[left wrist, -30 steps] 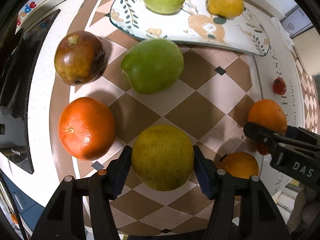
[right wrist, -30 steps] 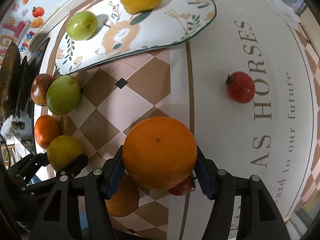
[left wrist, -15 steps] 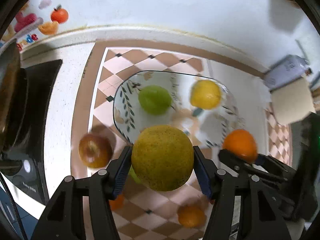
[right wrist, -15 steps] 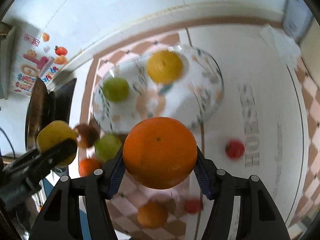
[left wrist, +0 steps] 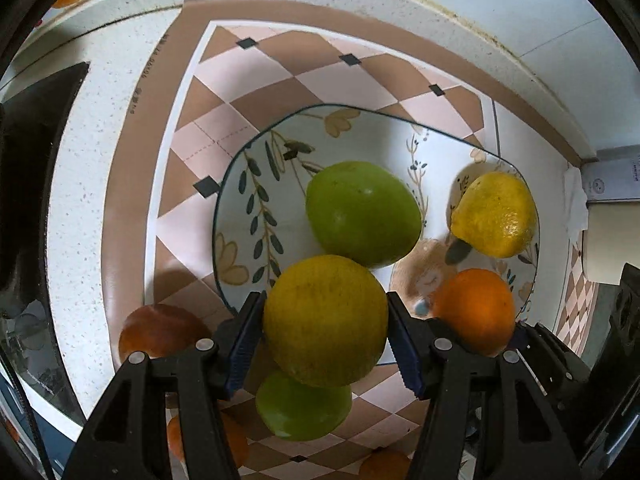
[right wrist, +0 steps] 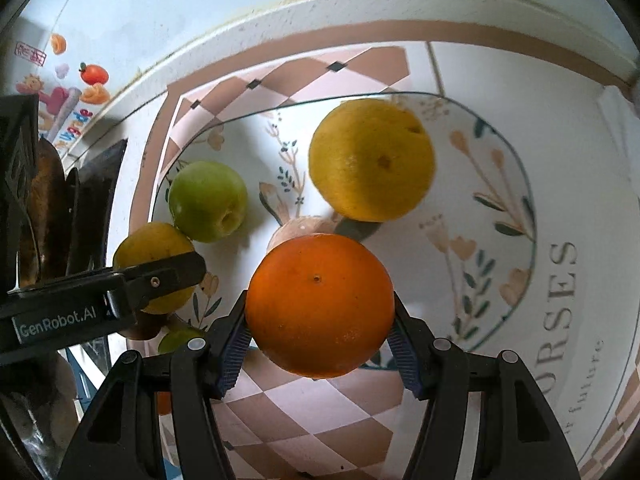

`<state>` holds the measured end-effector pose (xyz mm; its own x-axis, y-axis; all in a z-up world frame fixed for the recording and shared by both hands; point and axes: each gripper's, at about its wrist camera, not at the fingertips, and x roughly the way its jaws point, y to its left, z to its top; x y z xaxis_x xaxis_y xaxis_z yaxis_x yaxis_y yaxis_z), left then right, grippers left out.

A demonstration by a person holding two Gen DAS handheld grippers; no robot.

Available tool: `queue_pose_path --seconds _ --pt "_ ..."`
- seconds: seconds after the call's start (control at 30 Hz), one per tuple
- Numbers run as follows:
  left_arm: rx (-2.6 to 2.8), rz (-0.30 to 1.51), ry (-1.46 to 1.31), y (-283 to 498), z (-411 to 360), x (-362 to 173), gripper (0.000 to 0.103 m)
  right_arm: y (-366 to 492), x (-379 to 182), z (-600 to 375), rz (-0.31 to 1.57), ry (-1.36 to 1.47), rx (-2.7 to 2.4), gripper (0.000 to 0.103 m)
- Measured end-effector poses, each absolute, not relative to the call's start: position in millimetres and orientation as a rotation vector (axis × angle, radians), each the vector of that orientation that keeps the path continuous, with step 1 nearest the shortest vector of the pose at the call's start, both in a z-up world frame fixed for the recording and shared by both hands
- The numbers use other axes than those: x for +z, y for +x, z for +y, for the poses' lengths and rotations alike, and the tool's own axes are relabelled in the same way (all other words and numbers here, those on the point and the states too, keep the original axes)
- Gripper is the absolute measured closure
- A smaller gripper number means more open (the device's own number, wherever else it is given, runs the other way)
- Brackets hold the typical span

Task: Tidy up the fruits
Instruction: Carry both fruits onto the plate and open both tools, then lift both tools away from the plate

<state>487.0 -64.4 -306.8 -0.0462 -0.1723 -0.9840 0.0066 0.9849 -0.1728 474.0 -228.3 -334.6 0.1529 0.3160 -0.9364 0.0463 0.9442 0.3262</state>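
Observation:
My left gripper is shut on a yellow-green citrus fruit, held above the near edge of the flowered plate. My right gripper is shut on an orange, over the plate's near side. On the plate lie a green apple and a yellow lemon. In the right wrist view the green apple is at the plate's left and the lemon at its back. The left gripper with its fruit shows at the left there.
Below the left gripper on the checked mat lie a second green apple, a reddish apple and oranges. A dark stove bounds the left side. The wall runs behind the counter. A box stands at the right.
Both grippers have lifted their fruits off the mat and carried them toward the wall, over the plate. The plate now lies right under them, and the loose fruits have dropped behind.

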Motion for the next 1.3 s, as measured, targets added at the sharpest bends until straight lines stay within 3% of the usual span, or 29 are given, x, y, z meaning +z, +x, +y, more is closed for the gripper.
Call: queue_pose_path --seconds 0.2,0.27,0.33,0.47,0.8,1.3 --pt "-0.145 1.621 -0.147 483.0 -62.0 -311.8 0.041 476.0 -341.0 -222.1 1.466 0.305 0.216 0.034" --pt "-0.158 1.611 -0.152 488.5 -59.3 -309.1 0.024 474.6 -337.7 -222.8 1.459 0.312 0.221 0.020" --pt "-0.156 1.596 -0.138 486.8 -58.8 -303.6 0.019 475.4 -331.8 -221.8 1.454 0.324 0.213 0.017" --pt "-0.135 1.570 -0.094 476.7 -58.7 -289.7 0.017 467.3 -317.8 -231.3 1.446 0.309 0.165 0.009" --pt "-0.120 1.479 -0.001 437.0 -50.9 -247.5 0.016 437.1 -286.1 -249.0 1.409 0.247 0.033 0.009" --pt "-0.089 1.174 0.047 357.0 -35.0 -141.4 0.016 359.7 -188.3 -244.2 1.210 0.214 0.018 0.009"
